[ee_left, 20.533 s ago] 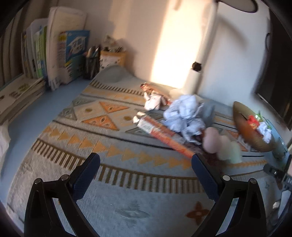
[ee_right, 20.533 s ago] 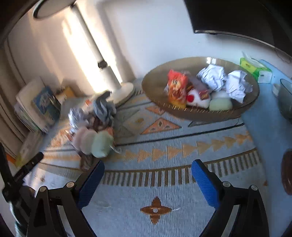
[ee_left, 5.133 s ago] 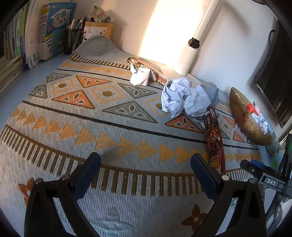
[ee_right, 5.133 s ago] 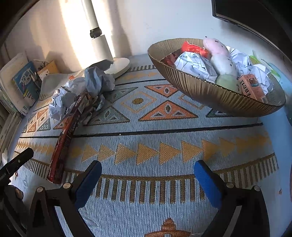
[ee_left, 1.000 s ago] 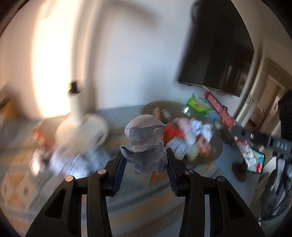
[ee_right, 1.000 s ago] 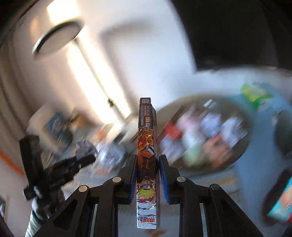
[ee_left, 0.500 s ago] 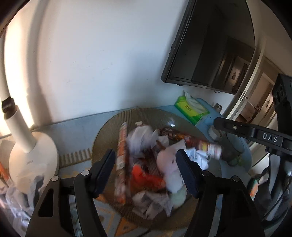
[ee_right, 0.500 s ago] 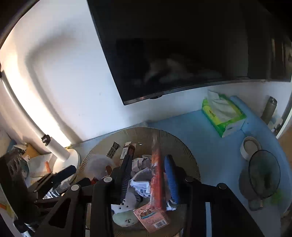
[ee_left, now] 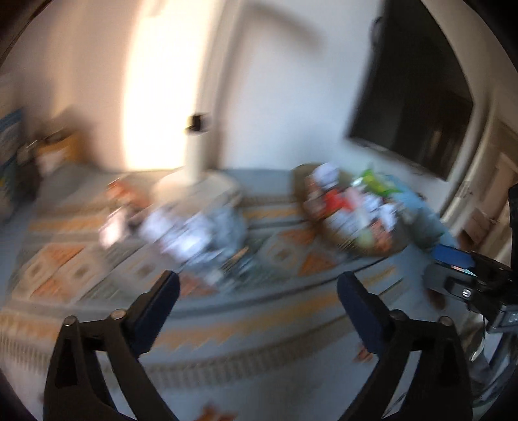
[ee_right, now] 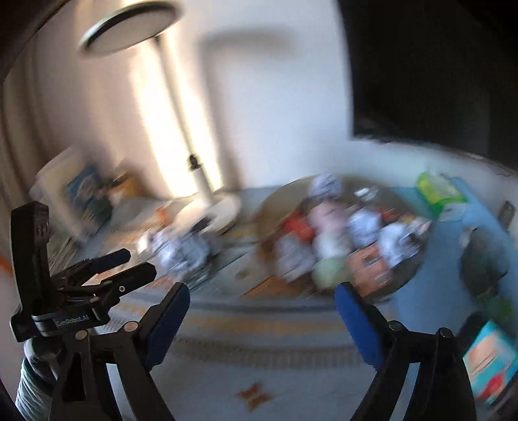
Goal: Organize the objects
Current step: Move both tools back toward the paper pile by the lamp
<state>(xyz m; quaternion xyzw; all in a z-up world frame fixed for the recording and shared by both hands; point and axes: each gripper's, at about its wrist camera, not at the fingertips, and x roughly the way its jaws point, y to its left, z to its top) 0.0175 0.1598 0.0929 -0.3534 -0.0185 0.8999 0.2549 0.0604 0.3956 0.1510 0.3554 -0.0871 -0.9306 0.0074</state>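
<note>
White lamp (ee_left: pixel 197 152) at desk's back edge; books (ee_right: pixel 81 200) at back-left corner; dark wall screen (ee_left: pixel 414 107); patterned mat (ee_left: pixel 226 324) blurred.

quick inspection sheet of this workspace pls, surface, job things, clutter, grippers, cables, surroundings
surface: patterned mat over a blue tabletop; both views motion-blurred.
job's things: round basket heaped with crumpled paper and packets; a pile of crumpled paper lies on the mat beside the white lamp base.
clutter: green tissue box and a dark bowl past the basket; books at the far left.
grippers: left gripper and right gripper have just been opening; fingers wide apart, nothing between them.
cables: nothing seen.
surroundings: white wall, dark screen, round lamp head.
</note>
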